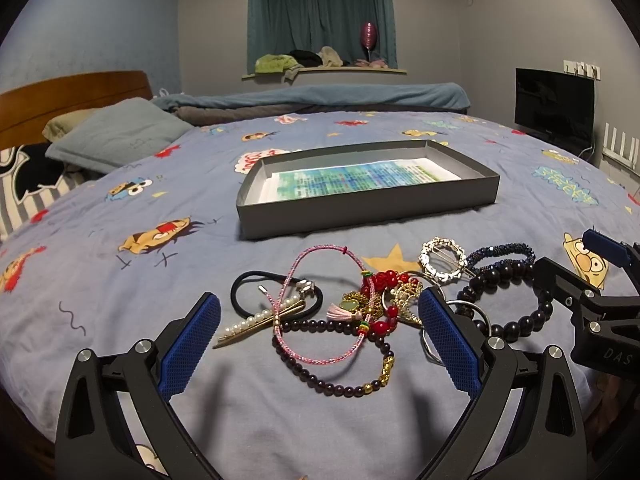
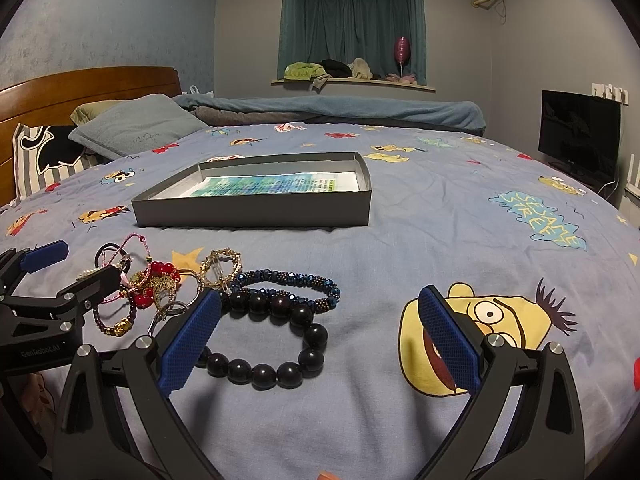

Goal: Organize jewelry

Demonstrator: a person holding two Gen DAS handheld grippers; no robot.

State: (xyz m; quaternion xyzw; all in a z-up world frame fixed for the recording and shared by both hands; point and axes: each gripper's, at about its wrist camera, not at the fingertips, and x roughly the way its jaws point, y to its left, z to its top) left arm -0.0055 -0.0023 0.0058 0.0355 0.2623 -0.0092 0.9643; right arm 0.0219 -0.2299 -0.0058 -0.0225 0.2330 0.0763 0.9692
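We hold the left gripper [image 1: 320, 336] and right gripper [image 2: 320, 336] wide open, empty, over jewelry [image 1: 360, 300] near the bed's [image 1: 160, 360] front edge.

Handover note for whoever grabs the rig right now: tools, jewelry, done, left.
Left tool: open, empty, low over the tangled jewelry pile on the blue cartoon-print bedspread.
Right tool: open, empty, beside the large dark round-bead bracelet, whose loop lies partly between its fingers.
Shallow grey cardboard box sits beyond the pile, holding only a printed paper sheet; no jewelry visible in it.
The blue faceted-bead bracelet and the gold ring-shaped hair clip lie just behind the dark bracelet.
Done: nothing sorted yet.
Left: every piece, probably into the box; the dark bracelet looks the easiest first pick.
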